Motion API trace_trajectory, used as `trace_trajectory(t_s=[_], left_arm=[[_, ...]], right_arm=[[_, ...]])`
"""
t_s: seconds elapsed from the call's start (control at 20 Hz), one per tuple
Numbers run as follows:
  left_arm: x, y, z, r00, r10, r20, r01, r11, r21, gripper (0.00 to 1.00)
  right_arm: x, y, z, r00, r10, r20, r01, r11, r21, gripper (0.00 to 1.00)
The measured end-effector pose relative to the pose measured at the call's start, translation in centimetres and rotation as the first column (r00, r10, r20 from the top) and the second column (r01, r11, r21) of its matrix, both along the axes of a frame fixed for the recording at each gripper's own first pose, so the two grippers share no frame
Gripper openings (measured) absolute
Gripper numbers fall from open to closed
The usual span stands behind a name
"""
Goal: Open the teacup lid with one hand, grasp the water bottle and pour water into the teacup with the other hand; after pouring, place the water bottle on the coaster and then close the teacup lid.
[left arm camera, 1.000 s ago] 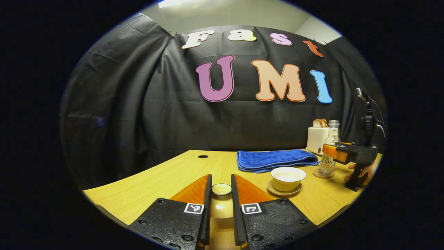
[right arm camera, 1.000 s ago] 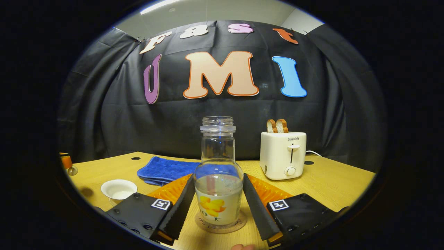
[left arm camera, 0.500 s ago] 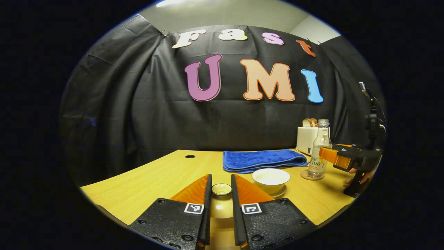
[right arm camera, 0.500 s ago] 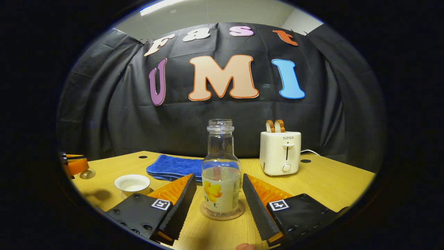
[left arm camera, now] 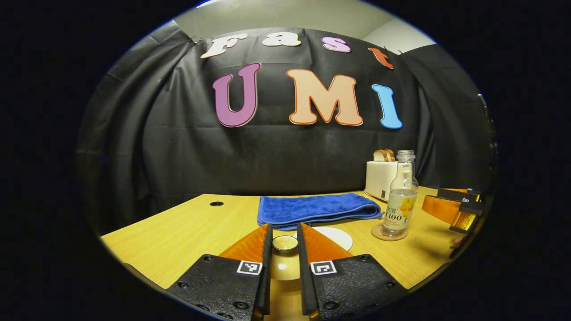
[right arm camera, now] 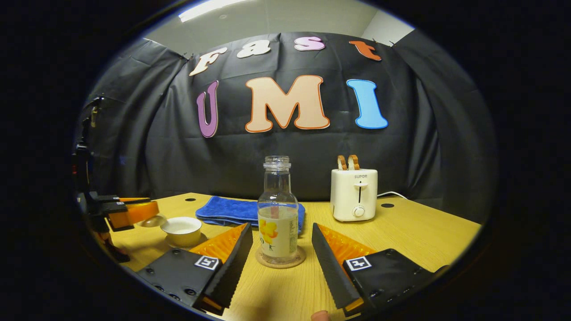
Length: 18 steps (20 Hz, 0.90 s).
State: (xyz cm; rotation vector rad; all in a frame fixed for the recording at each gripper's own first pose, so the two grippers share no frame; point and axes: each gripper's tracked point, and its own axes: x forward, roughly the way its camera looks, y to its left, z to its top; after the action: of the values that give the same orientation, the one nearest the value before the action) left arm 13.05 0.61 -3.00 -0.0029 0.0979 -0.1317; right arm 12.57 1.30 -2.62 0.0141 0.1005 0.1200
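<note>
In the left gripper view my left gripper point(left arm camera: 284, 228) is shut on the knob of the teacup lid point(left arm camera: 285, 243). The white teacup point(left arm camera: 339, 238) peeks out just behind its right finger. The right gripper view shows this left gripper point(right arm camera: 134, 213) holding the lid point(right arm camera: 151, 221) just up and left of the uncovered teacup point(right arm camera: 182, 229), which sits on its saucer point(right arm camera: 192, 243). The water bottle point(right arm camera: 277, 214) stands upright on the cork coaster point(right arm camera: 295, 261). My right gripper point(right arm camera: 281, 229) is open, its fingers on either side of the bottle and apart from it. The bottle point(left arm camera: 400, 200) and the right gripper point(left arm camera: 450, 208) also appear far right.
A folded blue towel point(right arm camera: 232, 210) lies behind the teacup and bottle. A white toaster point(right arm camera: 354, 194) with bread slices stands at the back right, its cord trailing right. The wooden table point(right arm camera: 415, 232) has bare room on the right and at its front left point(left arm camera: 178, 232).
My left gripper has carried the lid rightwards to the teacup. My right gripper has drawn back from the bottle, which stays on the coaster.
</note>
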Motion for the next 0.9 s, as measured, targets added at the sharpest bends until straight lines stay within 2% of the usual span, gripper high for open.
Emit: trace_trajectory(t_s=[0.1, 0.15, 0.45, 0.6, 0.65, 0.7, 0.9], left_arm=[[0.7, -0.7, 0.0, 1.000, -0.005, 0.002, 0.005, 1.000, 0.006, 0.25], [0.9, -1.1, 0.0, 1.000, -0.009, 0.001, 0.009, 1.000, 0.007, 0.25], [2.1, -3.4, -0.3, 0.999, -0.036, -0.008, 0.037, 0.999, 0.025, 0.25], [2.6, -4.8, -0.8, 0.998, -0.061, -0.036, 0.063, 0.996, 0.062, 0.25], [2.7, -4.8, -0.9, 0.997, -0.060, -0.042, 0.063, 0.995, 0.074, 0.25], [2.8, -5.0, -0.8, 0.997, -0.060, -0.043, 0.064, 0.995, 0.082, 0.25], [3.1, -5.2, -1.0, 0.997, -0.053, -0.050, 0.058, 0.993, 0.101, 0.25]], right_arm=[[-1.6, -0.5, -0.1, 1.000, 0.007, 0.001, -0.007, 1.000, 0.001, 0.90], [-1.8, -0.7, 0.0, 1.000, 0.012, -0.001, -0.012, 1.000, 0.001, 0.89], [-2.3, -1.4, 0.1, 1.000, 0.021, -0.001, -0.021, 1.000, 0.000, 0.87], [-2.4, -1.7, 0.2, 1.000, 0.017, 0.000, -0.017, 1.000, 0.000, 0.87], [-2.5, -1.8, 0.2, 1.000, 0.017, 0.000, -0.017, 1.000, 0.000, 0.90], [-2.5, -1.8, 0.2, 1.000, 0.019, 0.000, -0.019, 1.000, 0.000, 0.87], [-2.9, -2.1, 0.2, 1.000, 0.024, 0.001, -0.024, 1.000, 0.002, 0.87]])
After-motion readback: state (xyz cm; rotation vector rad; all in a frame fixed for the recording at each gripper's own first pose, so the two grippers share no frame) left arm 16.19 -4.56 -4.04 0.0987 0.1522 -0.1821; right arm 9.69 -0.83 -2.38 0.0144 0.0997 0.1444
